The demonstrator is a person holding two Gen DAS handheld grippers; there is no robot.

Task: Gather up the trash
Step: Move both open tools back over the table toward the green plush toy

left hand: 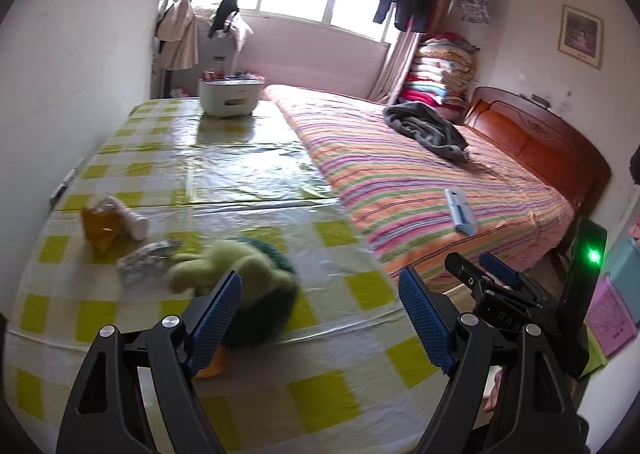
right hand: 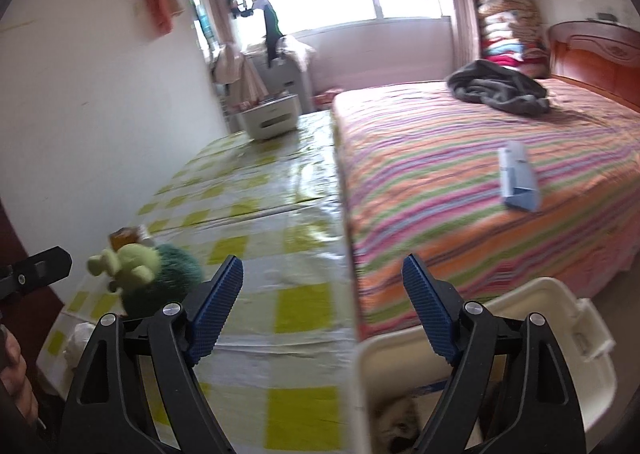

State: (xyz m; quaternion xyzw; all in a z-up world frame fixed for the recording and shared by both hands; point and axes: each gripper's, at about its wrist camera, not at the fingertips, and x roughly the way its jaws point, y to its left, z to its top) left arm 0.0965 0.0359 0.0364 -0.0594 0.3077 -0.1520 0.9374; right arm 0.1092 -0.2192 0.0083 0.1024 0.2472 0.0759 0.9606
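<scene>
R gripper [right hand: 322,310] wide apart, empty, above white bin [right hand: 560,296].

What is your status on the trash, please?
Both grippers, left and right, open, empty. Wrappers on table. Bin under right. Plush toy beside wrappers.

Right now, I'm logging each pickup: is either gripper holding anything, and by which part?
Nothing is held. The left gripper and the right gripper both have their jaws wide open with nothing between them.
</scene>
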